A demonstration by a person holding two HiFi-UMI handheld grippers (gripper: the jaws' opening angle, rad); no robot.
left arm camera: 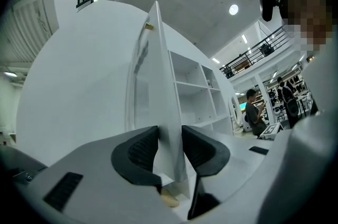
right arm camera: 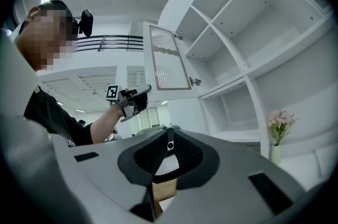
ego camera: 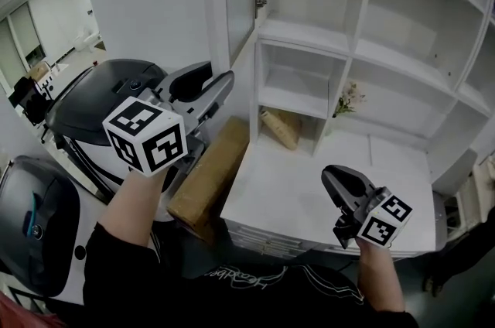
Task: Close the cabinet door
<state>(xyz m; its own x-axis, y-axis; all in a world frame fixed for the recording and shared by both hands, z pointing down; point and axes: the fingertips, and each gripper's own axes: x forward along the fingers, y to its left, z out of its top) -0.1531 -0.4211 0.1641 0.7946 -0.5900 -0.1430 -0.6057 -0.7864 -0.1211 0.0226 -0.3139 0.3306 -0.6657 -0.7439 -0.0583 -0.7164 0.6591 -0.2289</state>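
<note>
Probably light and stiff, the door [left arm camera: 158, 85] swings best from its free edge, mid-frame, where the left gripper [left arm camera: 168, 138] pinches it; the right gripper [right arm camera: 168, 138] is pressed together, empty.

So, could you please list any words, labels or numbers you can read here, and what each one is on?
Shirt print: cursive lettering, upside down, too blurred to read.
Left cube and right cube: black-and-white square patterns only, no letters or numbers.
Nothing else shows any text.
</note>
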